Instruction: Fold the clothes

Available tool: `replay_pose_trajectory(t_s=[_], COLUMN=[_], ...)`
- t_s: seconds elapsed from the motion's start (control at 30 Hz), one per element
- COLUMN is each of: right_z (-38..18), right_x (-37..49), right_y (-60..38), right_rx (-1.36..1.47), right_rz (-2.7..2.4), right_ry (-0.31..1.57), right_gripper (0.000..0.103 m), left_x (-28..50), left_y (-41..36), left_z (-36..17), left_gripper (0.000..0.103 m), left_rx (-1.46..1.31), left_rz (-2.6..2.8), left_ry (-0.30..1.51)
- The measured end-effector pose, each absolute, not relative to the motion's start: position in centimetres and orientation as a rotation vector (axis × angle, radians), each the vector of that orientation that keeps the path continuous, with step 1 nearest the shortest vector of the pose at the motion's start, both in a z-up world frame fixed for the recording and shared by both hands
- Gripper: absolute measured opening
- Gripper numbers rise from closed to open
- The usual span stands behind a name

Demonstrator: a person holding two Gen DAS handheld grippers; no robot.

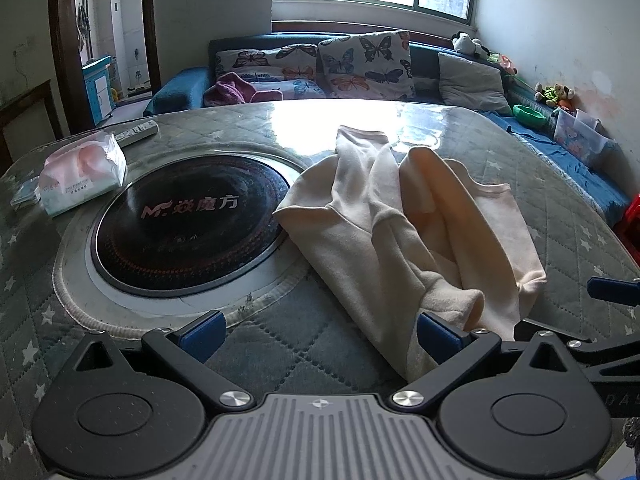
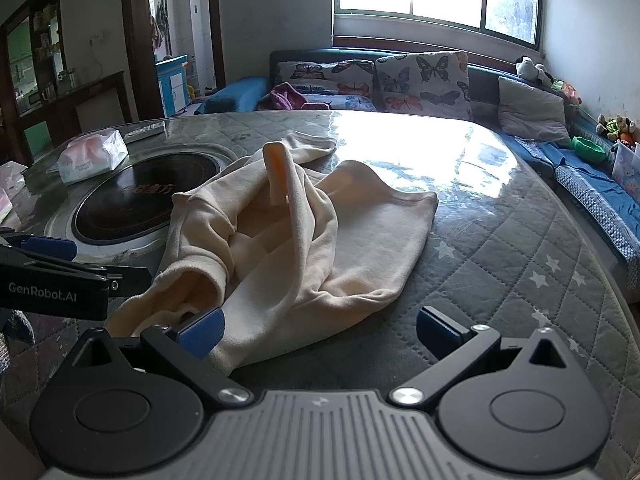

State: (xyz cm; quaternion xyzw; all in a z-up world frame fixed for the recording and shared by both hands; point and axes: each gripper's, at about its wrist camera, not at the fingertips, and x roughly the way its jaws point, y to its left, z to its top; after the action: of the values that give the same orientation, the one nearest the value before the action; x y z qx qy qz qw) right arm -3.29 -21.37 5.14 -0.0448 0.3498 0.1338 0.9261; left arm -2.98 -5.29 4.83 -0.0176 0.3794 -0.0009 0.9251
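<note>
Two grippers are hovering low over the near edge of the table, both with jaws spread wide and nothing between them. Left gripper (image 1: pixel 320 334): its right fingertip is sitting just against the near hem of the cream garment (image 1: pixel 404 220), but no cloth is pinched. Right gripper (image 2: pixel 320 332): its left fingertip is lying beside a rolled cuff, likewise holding nothing.

Garment position: it is lying crumpled at centre to right of centre in the left wrist view, and at centre to left of centre in the right wrist view, so it is sitting between the two grippers and just ahead of both. Its long axis is running from the near edge away toward the upper middle of the frame, slanting slightly. One fold is standing up in a ridge (sleeve or hem, cannot tell which). Neither gripper is clearly nearer; my judgement is that each is placed to take its own near corner, the left one reaching right, the right one reaching left.

Surface: a quilted grey table cover (image 2: pixel 520 264) with white stars, under a glossy clear sheet that is throwing window glare. A round black cooktop (image 1: pixel 188 228) is sitting inset at centre left, its rim partly under the garment. A tissue pack (image 1: pixel 82 176) is lying at upper left.

Room: a sofa (image 2: pixel 420 76) with butterfly cushions is running along the top, below a bright window.
</note>
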Motion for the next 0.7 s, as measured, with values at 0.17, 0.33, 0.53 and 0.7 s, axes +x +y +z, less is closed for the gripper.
replay_pose_trajectory(t_s=[0.17,0.33,0.53,0.7], right_z=[5.1,5.1,5.4,5.6], right_x=[-2.9,-2.2,-1.1,0.1], right_y=[-21.5,-21.6,-22.0,-22.0], right_rx=[-0.092,-0.094,-0.094,-0.107], right_rz=[0.273,0.265,0.247,0.251], right_ry=[0.717,0.719,0.712,0.707], right_gripper=[0.103,0.103,0.103,0.100], left_x=[-2.5,-1.7,-0.6,0.8], left_y=[-5.4,-5.5,-5.8,-6.5], left_z=[5.1,5.1,5.5,6.0], left_gripper=[0.102,0.101,0.091,0.079], left_rx=[-0.036,-0.032,-0.029,-0.011], left_rz=[-0.010,-0.020,-0.038,-0.078], left_ry=[0.773,0.773,0.763,0.749])
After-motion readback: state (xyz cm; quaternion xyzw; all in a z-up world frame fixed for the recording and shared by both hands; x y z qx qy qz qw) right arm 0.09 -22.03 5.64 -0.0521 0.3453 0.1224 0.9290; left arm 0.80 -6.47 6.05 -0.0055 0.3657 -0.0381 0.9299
